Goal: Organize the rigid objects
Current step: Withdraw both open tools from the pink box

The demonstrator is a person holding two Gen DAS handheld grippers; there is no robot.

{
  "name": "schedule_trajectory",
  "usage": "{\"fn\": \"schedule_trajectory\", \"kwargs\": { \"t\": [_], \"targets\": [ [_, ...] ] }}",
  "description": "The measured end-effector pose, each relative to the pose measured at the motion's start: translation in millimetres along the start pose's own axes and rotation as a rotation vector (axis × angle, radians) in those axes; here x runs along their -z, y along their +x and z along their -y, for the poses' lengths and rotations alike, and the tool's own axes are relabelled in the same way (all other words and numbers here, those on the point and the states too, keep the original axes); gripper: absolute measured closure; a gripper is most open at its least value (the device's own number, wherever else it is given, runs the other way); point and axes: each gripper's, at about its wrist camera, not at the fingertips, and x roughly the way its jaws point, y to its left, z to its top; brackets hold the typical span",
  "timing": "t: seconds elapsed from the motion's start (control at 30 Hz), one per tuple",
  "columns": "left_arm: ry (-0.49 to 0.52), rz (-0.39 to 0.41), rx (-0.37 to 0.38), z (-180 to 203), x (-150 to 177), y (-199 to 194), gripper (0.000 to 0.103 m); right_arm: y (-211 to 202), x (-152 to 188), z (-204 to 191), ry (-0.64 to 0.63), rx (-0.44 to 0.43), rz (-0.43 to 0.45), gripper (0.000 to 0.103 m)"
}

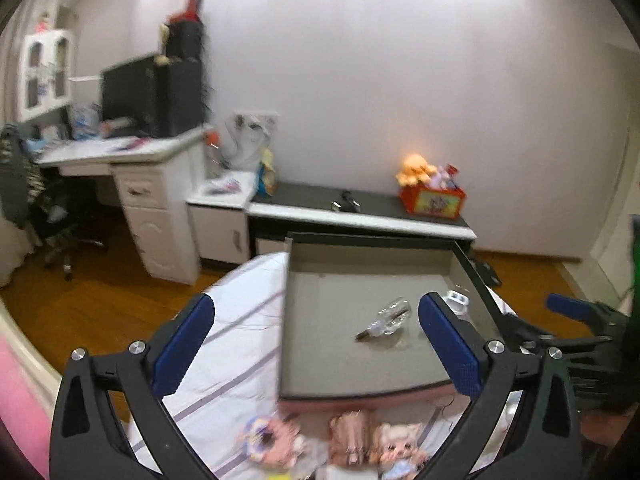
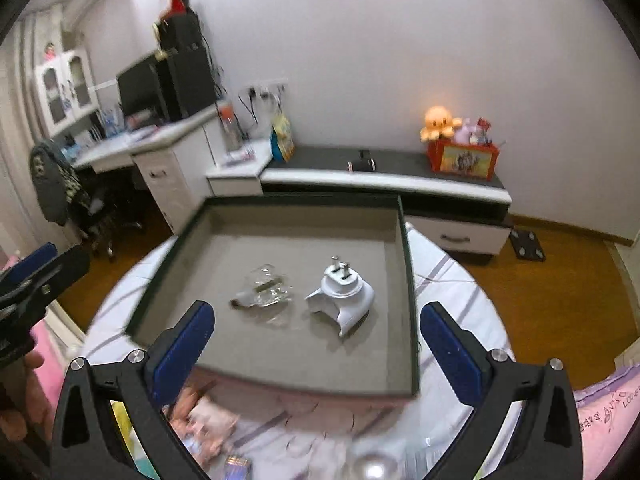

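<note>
Low in both views, small pink figurines (image 1: 352, 436) lie unsorted on the striped cloth. The left gripper (image 1: 316, 344) and right gripper (image 2: 316, 348) hover spread wide and empty, tilted downward. Mid-frame, the shallow grey tray (image 2: 360, 372) already holds a clear plastic piece (image 2: 264, 288) beside a white plug adapter (image 2: 344, 288).

Ahead of the right claw (image 2: 316, 336) with its blue pads (image 2: 182, 352), a grey-lined tray (image 2: 224, 240) with dark rim holds a white plug (image 2: 344, 290) and a clear glass piece (image 2: 264, 286); white cloth (image 1: 236, 320) with purple stripes lies below.
</note>
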Motion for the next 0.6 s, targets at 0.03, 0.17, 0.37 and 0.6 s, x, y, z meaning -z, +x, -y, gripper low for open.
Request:
{"fn": "schedule_trajectory", "kwargs": {
  "t": [0.03,0.17,0.37,0.6],
  "targets": [
    [-0.008,0.008,-0.023,-1,6,-13,0.0,-12,5,0,0.002,-0.01,0.018,0.0],
    [-0.017,0.014,-0.116,-1,24,-45,0.0,-43,30,-2,-0.015,-0.059,0.056,0.0],
    [-0.015,0.001,-0.224,7,67,-83,0.0,-74,75,8,-0.015,-0.092,0.076,0.0],
    [-0.017,-0.066,-0.237,6,101,-99,0.0,-87,104,16,-0.003,-0.088,0.051,0.0]
  ]
}}
